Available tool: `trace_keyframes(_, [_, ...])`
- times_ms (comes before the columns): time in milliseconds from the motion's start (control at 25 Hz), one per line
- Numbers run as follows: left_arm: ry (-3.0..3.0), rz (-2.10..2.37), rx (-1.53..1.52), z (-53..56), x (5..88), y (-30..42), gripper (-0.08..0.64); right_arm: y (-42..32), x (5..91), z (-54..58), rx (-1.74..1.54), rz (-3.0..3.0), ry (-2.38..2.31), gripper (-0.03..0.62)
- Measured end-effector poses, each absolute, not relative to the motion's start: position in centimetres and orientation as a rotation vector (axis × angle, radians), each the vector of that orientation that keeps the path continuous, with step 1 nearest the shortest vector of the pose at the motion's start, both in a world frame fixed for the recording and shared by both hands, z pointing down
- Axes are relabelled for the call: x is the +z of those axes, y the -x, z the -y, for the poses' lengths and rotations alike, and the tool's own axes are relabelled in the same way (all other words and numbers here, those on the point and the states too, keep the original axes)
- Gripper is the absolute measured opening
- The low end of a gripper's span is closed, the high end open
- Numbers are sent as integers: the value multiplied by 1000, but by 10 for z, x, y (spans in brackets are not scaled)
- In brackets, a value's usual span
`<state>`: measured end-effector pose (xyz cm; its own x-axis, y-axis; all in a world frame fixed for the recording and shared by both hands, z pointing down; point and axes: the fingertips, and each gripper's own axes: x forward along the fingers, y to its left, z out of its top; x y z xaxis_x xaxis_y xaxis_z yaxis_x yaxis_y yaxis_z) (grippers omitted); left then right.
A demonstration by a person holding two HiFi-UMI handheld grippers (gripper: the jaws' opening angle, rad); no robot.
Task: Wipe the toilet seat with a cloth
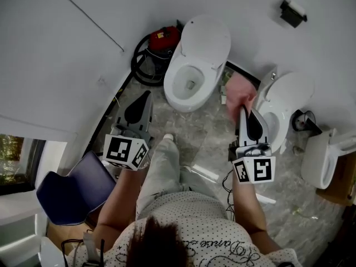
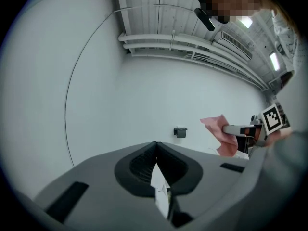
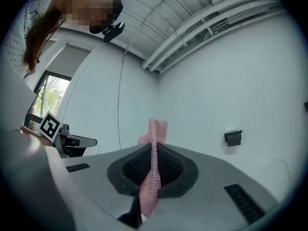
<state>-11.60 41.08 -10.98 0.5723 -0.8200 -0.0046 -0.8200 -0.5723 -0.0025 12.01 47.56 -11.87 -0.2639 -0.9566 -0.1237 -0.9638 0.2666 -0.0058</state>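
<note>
Toilet seat [image 1: 171,88] (lid [image 1: 207,38] up) sits above marbled grey floor [image 1: 208,135].

Head view: mounted on the person's head, aimed steeply down at the grey mottled floor [image 1: 208,141] from well above, taking in both grippers from behind.

Left gripper view: carried on the grey left gripper [image 2: 155,148], close behind its jaws, aimed along them and tilted up at the plain white wall [image 2: 144,100] and the ribbed white ceiling [image 2: 159,18].

Right gripper view: carried likewise on the grey right gripper [image 3: 153,150], also tilted up at wall and ceiling.

Shared by all three views: the small black wall-mounted holder [image 1: 293,13] and the pink knitted cloth [image 3: 153,186].

Both gripper views: angled inward, catching the opposite gripper near the frame edge.
</note>
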Motion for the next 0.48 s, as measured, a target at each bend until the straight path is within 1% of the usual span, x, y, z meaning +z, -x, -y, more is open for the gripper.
trace_keyframes(480, [2847, -1296, 20, -273, -112, 126, 2, -95, -128, -347, 153, -2343, 1924, 28])
